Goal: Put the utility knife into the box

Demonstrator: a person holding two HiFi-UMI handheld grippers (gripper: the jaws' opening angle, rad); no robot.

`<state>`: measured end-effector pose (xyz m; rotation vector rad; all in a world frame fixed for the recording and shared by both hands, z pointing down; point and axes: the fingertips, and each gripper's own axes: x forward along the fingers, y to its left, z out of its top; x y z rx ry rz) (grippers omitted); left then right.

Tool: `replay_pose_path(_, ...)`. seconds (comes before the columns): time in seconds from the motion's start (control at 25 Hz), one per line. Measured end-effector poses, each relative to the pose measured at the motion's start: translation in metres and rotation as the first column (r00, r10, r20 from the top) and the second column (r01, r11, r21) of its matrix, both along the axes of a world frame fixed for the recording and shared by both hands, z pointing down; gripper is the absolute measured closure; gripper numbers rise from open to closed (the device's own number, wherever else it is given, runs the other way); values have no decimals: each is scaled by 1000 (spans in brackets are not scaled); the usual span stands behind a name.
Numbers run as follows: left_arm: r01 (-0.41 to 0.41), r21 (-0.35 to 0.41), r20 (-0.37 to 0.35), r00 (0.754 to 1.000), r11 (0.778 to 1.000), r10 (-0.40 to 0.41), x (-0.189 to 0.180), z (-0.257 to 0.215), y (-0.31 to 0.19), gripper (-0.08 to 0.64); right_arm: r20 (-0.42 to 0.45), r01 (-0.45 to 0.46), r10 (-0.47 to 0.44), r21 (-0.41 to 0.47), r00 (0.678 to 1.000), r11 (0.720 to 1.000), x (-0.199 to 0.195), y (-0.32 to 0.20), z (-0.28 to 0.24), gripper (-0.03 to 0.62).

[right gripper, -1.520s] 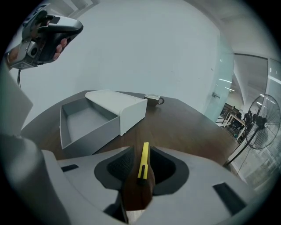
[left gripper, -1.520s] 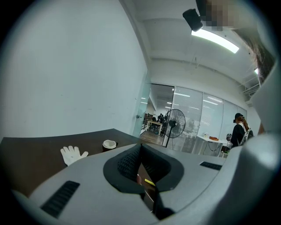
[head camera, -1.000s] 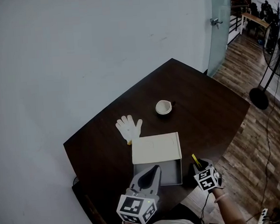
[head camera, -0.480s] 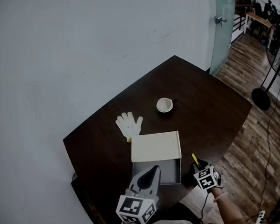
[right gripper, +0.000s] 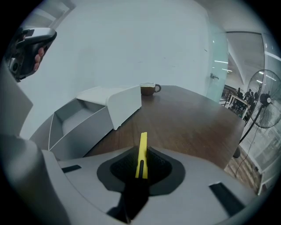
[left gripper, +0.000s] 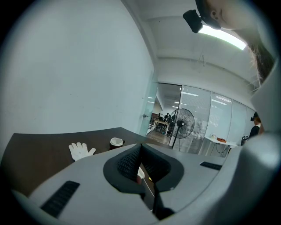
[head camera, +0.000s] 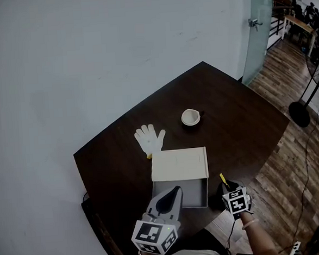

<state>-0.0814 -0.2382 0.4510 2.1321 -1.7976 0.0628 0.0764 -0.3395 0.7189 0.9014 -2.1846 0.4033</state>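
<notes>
Dark tabletop [head camera: 235,124], near edge: the right gripper [head camera: 227,187], its jaws just closing, pinches the yellow utility knife [right gripper: 142,151] edge-on beside the open box [head camera: 194,195], likely ready for lifting in. The left gripper [head camera: 175,192] hovers pinched together, empty. Its lid [head camera: 178,165] stands back, clearing entry; glove [head camera: 149,139] and cup [head camera: 190,117] lie beyond.

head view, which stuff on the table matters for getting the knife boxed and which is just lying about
For the job:
utility knife
box, lid open

Just lying about:
white glove
cup
</notes>
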Motion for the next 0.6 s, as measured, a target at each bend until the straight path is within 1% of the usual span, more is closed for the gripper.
replay_pose_path(0.16, -4, 6, -1, 1000, 1000, 4, -1, 0, 5, 543, -10, 12, -12, 45, 1000, 999, -4, 0, -8, 526)
replay_pose_path(0.6, -26, 26, -11, 1000, 999, 26, -2, -8, 22, 543, -3, -2, 2, 100, 1000, 995, -6, 19, -35, 528)
